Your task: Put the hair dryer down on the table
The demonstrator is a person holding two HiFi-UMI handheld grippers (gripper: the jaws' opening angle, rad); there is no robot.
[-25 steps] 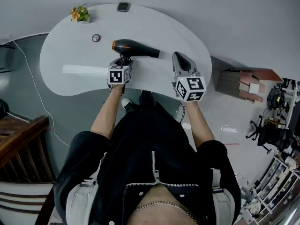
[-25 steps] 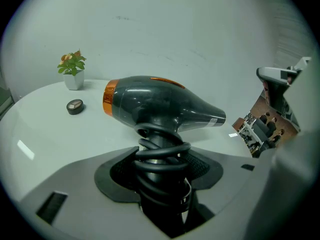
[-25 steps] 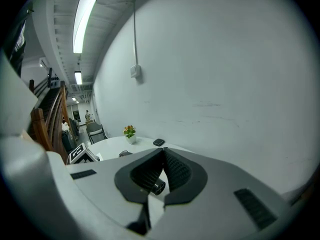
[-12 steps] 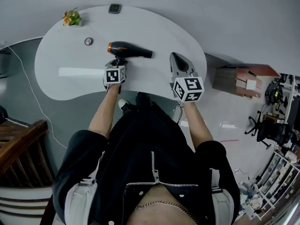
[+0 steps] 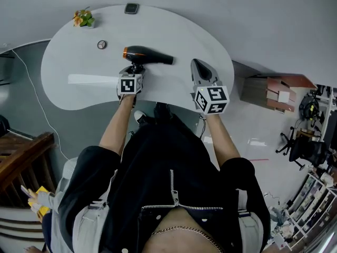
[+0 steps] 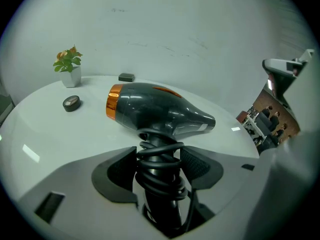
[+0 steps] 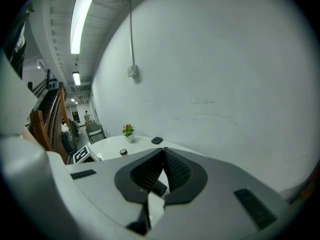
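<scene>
Hair dryer [image 6: 155, 111], just one, in left gripper [image 6: 160, 165]; right gripper [image 7: 162, 173] empty, jaws together.

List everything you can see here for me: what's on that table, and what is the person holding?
table: one, white, curved, in front of the person
hair dryer: one, dark grey with an orange rear ring, over the table, cord wound round its handle
potted plant: one, green and orange in a white pot, table's far left edge
round object: one, small and dark, on the table near the plant
flat rectangular object: one, dark, table's far edge
cardboard boxes: a stack, brown, on the floor right of the table
left gripper: one, grey, jaws closed on the hair dryer's handle
right gripper: one, grey, jaws together, empty
</scene>
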